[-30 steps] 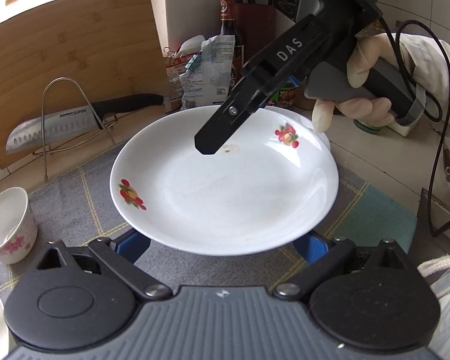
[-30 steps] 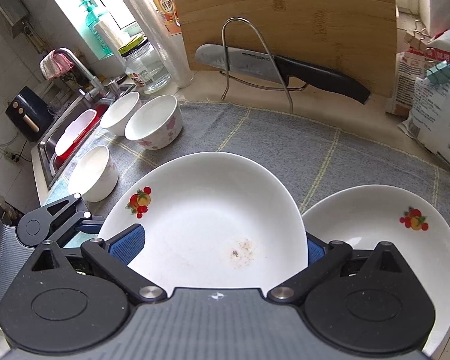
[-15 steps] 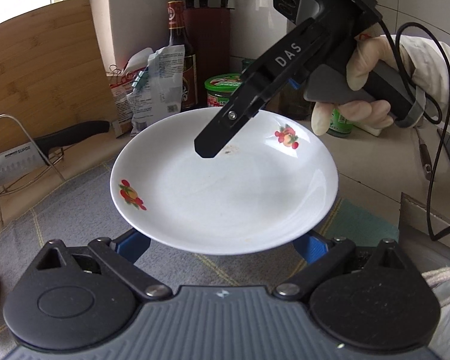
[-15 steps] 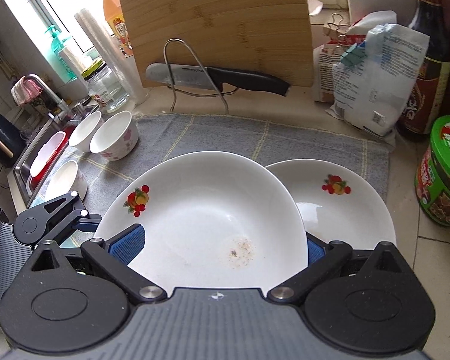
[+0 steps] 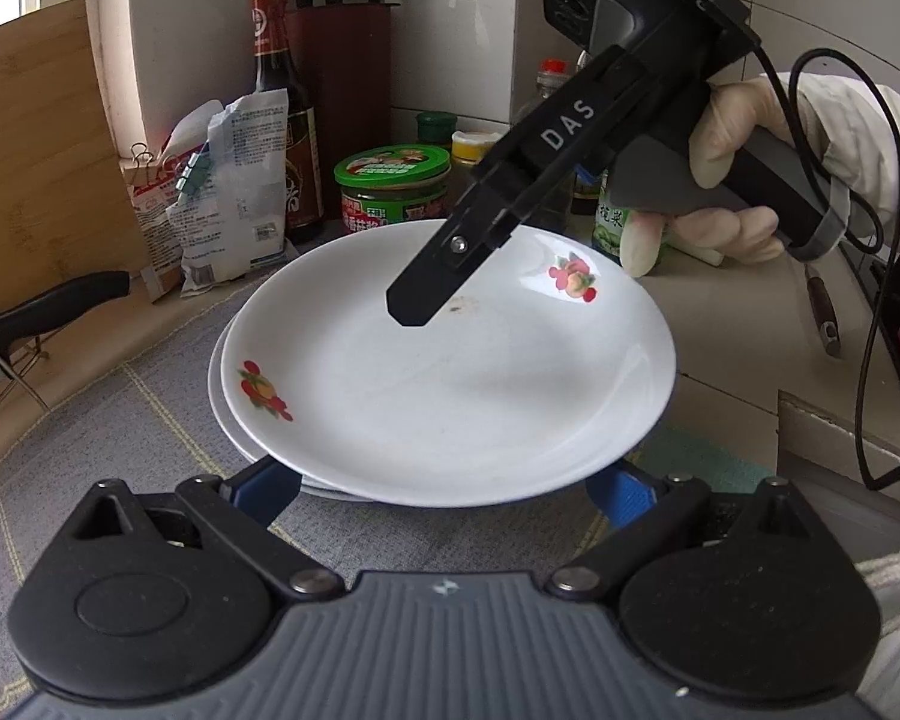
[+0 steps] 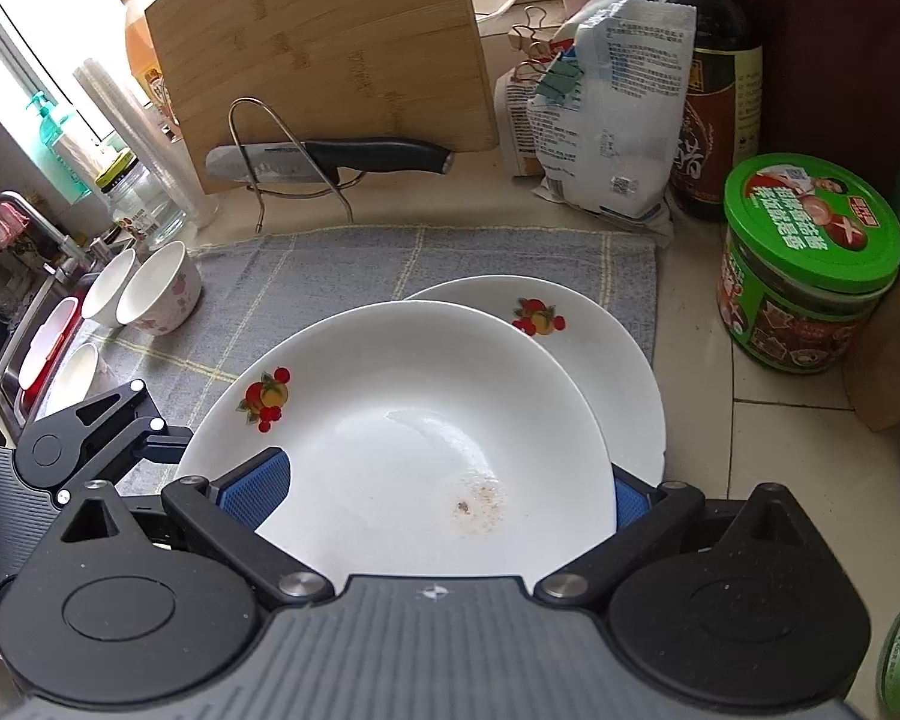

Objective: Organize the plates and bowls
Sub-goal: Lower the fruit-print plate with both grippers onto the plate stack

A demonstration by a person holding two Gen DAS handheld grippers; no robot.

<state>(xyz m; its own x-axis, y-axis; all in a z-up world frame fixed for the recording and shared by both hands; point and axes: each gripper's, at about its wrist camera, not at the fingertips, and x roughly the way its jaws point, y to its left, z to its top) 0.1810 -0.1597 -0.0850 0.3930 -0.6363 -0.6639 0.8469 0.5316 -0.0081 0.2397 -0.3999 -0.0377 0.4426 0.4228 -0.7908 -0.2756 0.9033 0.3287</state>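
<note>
White fruit-print plate [image 5: 450, 384] between left gripper [image 5: 444, 489] pads, right gripper [image 5: 426, 300] above, second plate [image 5: 225, 420] beneath

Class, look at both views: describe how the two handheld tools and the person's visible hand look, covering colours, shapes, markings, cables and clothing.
Each tool has a ribbed grey body, two round black discs, black linkage arms with silver pins, and blue textured pads. The right tool, seen from the left tool, is black and angular, marked "DAS" in white, with a grey grip and a black cable. The hand wears a pale glove and a white sleeve.

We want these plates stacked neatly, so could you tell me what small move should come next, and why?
Probably lower the held plate a little further. Both tongs, left and right, carry it directly above the second plate on the grey mat, and it does not look seated yet.
</note>
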